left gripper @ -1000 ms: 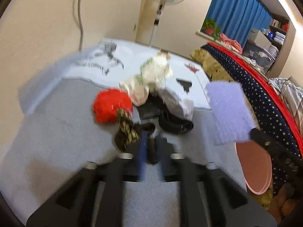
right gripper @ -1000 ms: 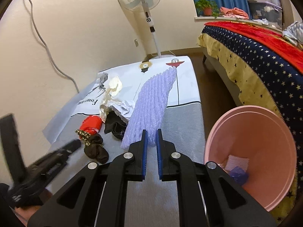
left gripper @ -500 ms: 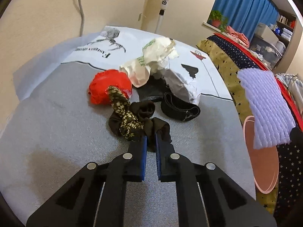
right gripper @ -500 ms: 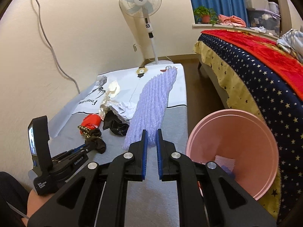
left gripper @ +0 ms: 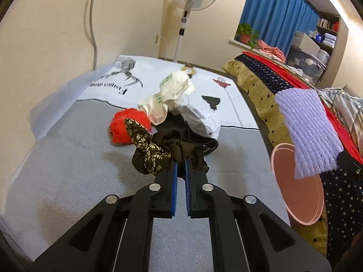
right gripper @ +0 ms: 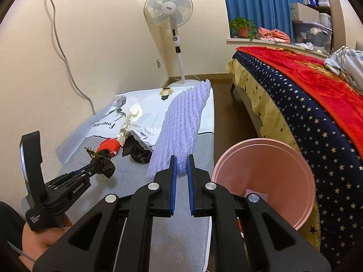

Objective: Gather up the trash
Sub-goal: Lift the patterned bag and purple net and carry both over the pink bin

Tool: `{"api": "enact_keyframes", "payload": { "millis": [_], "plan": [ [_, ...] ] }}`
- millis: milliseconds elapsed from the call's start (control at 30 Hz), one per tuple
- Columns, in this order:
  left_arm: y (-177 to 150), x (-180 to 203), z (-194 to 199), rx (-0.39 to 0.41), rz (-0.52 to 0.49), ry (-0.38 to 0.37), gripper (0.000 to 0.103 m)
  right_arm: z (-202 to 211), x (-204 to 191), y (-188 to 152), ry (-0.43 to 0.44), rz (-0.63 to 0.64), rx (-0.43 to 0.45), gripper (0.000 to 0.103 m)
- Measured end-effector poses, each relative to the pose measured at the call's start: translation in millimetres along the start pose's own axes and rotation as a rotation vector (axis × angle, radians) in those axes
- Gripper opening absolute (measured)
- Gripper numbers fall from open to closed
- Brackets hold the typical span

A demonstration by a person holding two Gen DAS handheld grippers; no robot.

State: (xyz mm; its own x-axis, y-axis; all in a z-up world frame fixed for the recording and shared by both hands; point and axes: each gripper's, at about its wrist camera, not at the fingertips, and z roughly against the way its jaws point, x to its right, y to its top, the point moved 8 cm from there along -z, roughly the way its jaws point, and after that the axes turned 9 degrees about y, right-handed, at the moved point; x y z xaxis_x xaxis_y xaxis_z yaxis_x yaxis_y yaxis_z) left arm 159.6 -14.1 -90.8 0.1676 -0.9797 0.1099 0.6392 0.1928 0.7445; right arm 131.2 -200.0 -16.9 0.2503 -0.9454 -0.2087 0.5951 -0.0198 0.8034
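Note:
My left gripper (left gripper: 180, 164) is shut on a dark brown cloth with a floral strip (left gripper: 158, 154) and holds it above the grey mat (left gripper: 68, 170); it also shows in the right wrist view (right gripper: 103, 158). My right gripper (right gripper: 182, 158) is shut on a lilac foam sheet (right gripper: 181, 127), held up left of the pink bin (right gripper: 272, 158). The sheet also shows in the left wrist view (left gripper: 308, 133), over the bin (left gripper: 295, 195). The bin holds a few scraps (right gripper: 256, 192).
On the mat lie a red crumpled wrapper (left gripper: 122, 127), cream and white plastic bags (left gripper: 170, 99), crumpled white paper (left gripper: 204, 117) and a black strap (right gripper: 139, 154). A standing fan (right gripper: 169, 9) is behind. A bed with a starred cover (right gripper: 306, 104) is at the right.
My left gripper has lifted the dark cloth off the mat. My right gripper has moved the lilac sheet closer to the pink bin.

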Motion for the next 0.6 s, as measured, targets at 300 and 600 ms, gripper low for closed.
{"api": "enact_keyframes", "payload": {
  "millis": [300,600],
  "plan": [
    [8,14,29,0.062,-0.036,-0.035,0.006,23,3,-2,-0.04,0.009,0.015,0.009],
    [14,33,45,0.103,-0.061,-0.079,0.006,36,11,-5,-0.081,0.017,0.017,0.009]
  ]
}}
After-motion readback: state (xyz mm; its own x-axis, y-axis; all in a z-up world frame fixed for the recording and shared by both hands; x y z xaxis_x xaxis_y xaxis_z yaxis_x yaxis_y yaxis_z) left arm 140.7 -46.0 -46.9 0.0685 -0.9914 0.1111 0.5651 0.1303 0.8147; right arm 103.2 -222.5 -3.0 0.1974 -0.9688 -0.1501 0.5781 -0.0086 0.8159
